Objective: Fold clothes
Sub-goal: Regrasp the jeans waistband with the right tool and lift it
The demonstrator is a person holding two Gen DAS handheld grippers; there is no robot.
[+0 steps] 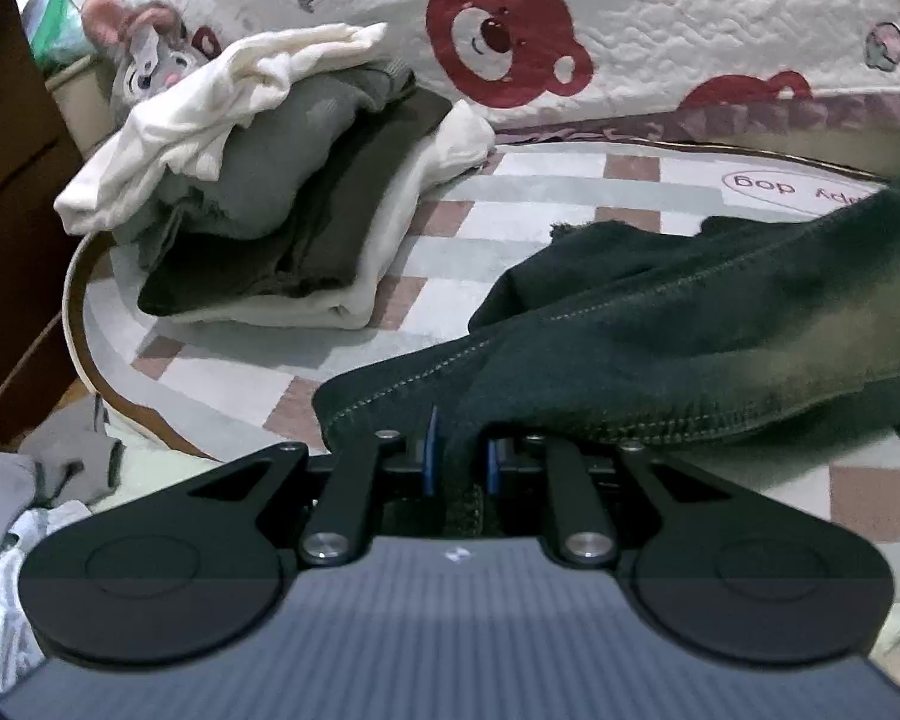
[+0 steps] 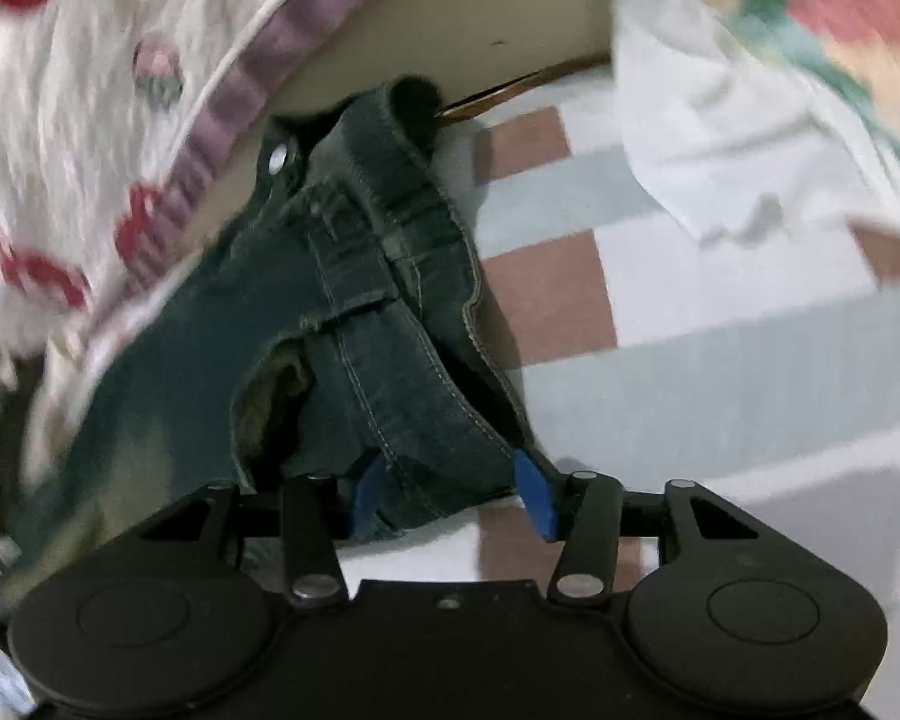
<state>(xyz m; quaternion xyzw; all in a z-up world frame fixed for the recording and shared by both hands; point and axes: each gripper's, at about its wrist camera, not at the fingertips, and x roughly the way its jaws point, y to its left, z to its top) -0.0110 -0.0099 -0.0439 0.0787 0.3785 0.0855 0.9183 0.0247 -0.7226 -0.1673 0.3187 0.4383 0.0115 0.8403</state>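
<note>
Jeans (image 1: pixel 660 324) spread dark across checked mat (image 1: pixel 570 180), waistband with metal button (image 2: pixel 278 159) up against bear-print quilt (image 1: pixel 690 30). Left gripper (image 1: pixel 461 456) narrow, blue pads (image 1: pixel 431 450) pinched on a denim fold. Right gripper (image 2: pixel 453 498) wide, blue pads (image 2: pixel 534 495) standing apart either side of a hem edge, not pressing. Folded stack (image 1: pixel 258 228) of cream, grey and olive garments well apart at far left on mat. Plush mouse (image 1: pixel 144 54) behind stack. White cloth (image 2: pixel 720 138) at right.
</note>
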